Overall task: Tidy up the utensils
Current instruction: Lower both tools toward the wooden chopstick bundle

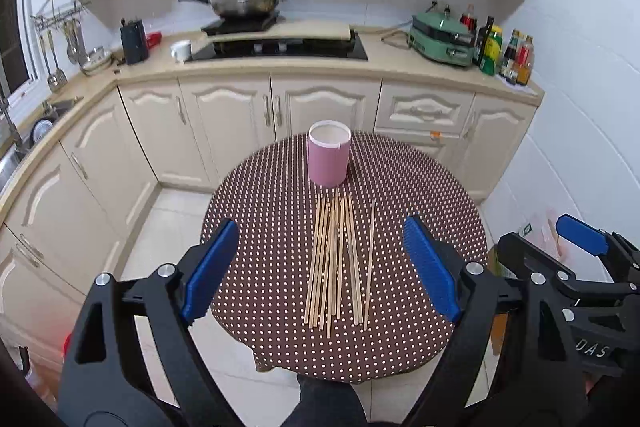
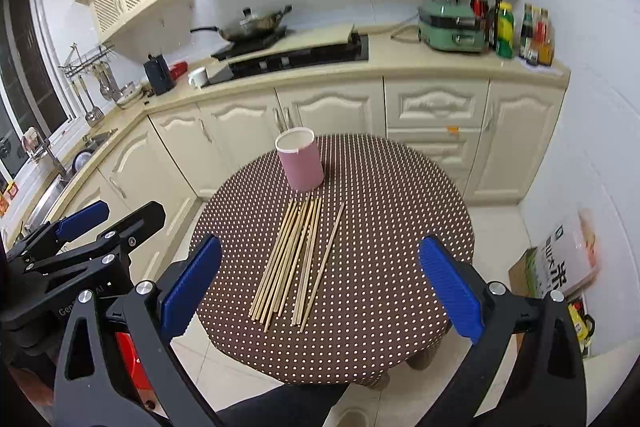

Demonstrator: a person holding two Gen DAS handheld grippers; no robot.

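Several wooden chopsticks lie side by side on a round brown polka-dot table; one lies slightly apart to the right. A pink cylindrical holder with a white rim stands upright just beyond them, empty as far as I can see. My left gripper is open, hovering above the table's near edge with the chopsticks between its blue pads. My right gripper is also open and empty, above the near edge; the chopsticks, holder and table show there too. The right gripper also shows in the left view.
Kitchen counter behind the table with a stove, wok, green appliance and bottles. Sink at left. Boxes on the floor to the right of the table. Cabinets stand close behind the table.
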